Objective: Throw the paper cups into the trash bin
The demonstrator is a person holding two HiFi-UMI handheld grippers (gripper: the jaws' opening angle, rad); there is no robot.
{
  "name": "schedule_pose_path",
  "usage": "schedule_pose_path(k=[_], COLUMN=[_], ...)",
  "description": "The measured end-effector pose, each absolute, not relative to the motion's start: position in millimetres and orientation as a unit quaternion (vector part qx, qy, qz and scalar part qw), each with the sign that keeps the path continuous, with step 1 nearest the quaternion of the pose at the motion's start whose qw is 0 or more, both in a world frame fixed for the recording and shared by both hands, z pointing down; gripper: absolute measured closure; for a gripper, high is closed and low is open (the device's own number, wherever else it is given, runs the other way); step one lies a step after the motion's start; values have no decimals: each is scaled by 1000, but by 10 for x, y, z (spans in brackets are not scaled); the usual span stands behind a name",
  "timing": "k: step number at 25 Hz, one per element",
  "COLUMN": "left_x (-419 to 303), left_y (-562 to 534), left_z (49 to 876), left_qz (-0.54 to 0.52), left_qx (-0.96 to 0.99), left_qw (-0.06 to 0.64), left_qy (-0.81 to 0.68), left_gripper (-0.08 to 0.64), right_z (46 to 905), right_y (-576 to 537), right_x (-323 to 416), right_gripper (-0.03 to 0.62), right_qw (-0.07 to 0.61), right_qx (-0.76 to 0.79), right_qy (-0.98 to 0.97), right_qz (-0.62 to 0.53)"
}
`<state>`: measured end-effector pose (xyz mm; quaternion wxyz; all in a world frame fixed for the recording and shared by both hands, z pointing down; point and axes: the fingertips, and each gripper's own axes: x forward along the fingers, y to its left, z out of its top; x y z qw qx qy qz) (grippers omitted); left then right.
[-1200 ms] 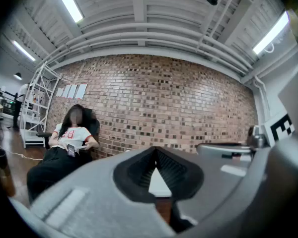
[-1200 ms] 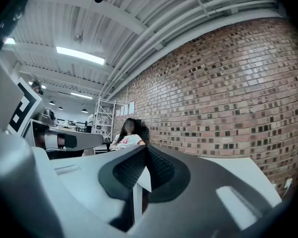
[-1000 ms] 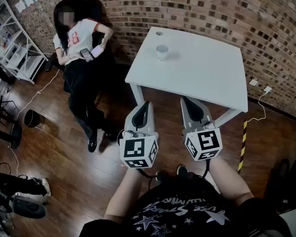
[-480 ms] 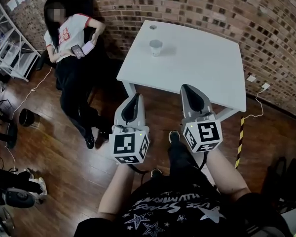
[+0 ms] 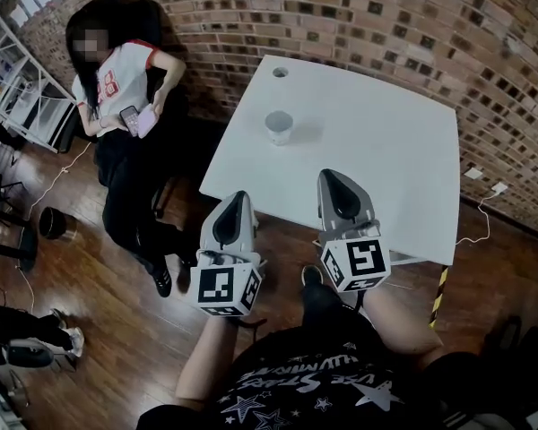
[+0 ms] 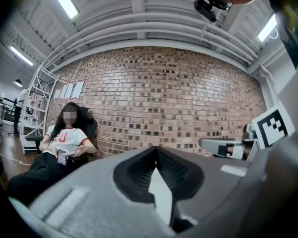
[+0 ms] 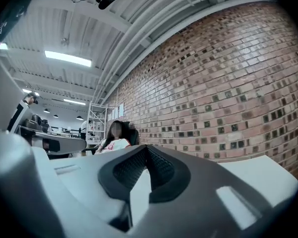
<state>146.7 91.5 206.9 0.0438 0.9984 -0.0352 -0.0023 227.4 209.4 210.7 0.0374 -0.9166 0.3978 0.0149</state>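
A white paper cup [image 5: 279, 125] stands upright on the white table [image 5: 386, 141], toward its far left part. My left gripper [image 5: 236, 197] is held over the floor just short of the table's near left edge, shut and holding nothing. My right gripper [image 5: 334, 177] reaches over the table's near edge, also shut and holding nothing. The cup lies ahead of both, apart from them. Neither gripper view shows the cup: the left gripper [image 6: 156, 148] and the right gripper [image 7: 146, 147] each show closed jaws against the brick wall.
A person [image 5: 125, 106] sits in a dark chair left of the table, holding a phone. A small dark round bin [image 5: 54, 223] stands on the wooden floor at far left. White shelving [image 5: 18, 79] stands behind it. A brick wall [image 5: 386, 25] backs the table. Cables trail on the floor.
The view and both grippers have come closer to the table. The right gripper now overlaps the table's near edge. The cup has not moved on the table.
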Motion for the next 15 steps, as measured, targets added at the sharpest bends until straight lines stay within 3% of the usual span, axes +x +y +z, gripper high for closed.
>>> schedule_pose_path(k=[7,15], left_x=[2149,2411], left_y=[741,747], left_z=[2104,2091], left_qz=[15,24], left_qx=[996,994], left_qw=[34,19], left_qy=[-85,-100], left_gripper=[555,555], right_z=[2167,2233], right_y=[1941,1818], right_x=[3042,3351], right_gripper=[586,586], right_qw=[38,54], right_qx=[-900,-889], right_qy=[434,455], right_qz=[-8,-14])
